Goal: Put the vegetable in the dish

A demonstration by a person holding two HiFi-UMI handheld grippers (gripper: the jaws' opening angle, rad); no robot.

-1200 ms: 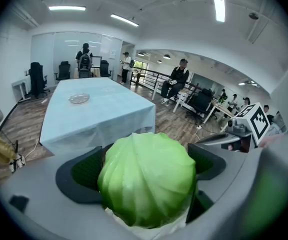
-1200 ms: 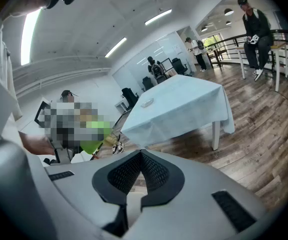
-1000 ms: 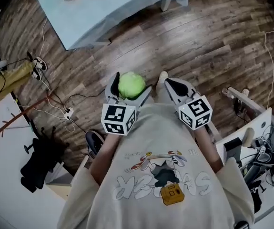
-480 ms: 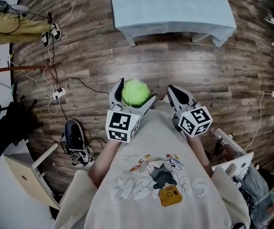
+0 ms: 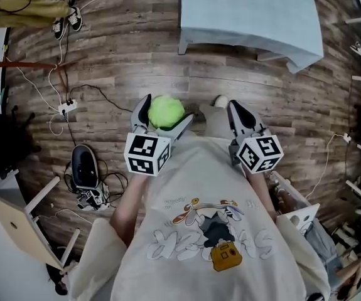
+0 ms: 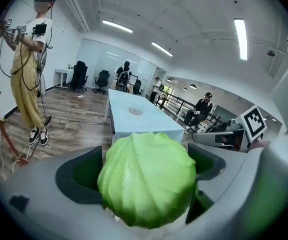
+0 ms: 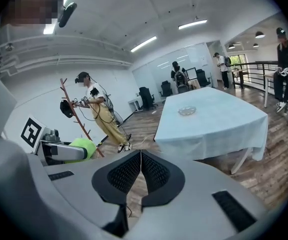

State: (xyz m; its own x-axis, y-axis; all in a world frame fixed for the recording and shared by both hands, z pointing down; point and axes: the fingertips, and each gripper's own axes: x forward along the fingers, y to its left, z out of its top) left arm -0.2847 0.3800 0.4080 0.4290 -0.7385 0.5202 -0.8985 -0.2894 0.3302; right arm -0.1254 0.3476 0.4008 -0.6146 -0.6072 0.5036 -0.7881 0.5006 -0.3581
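Up ahead, table [image 5: 249, 11] shifted right; left hand-held gripper [image 5: 166, 108] still clamps cabbage [image 6: 149, 181].

1. Open-plan office or lab: swivel chairs [image 6: 78, 76] far off by glass partitions [image 6: 96, 56].
2. Strip lights [image 6: 117, 26] overhead; wood-plank floor [image 5: 136, 49] strewn with power strip [image 5: 68, 106] and cables, left.
3. Long table [image 5: 249, 17] under pale blue cloth, far ahead.
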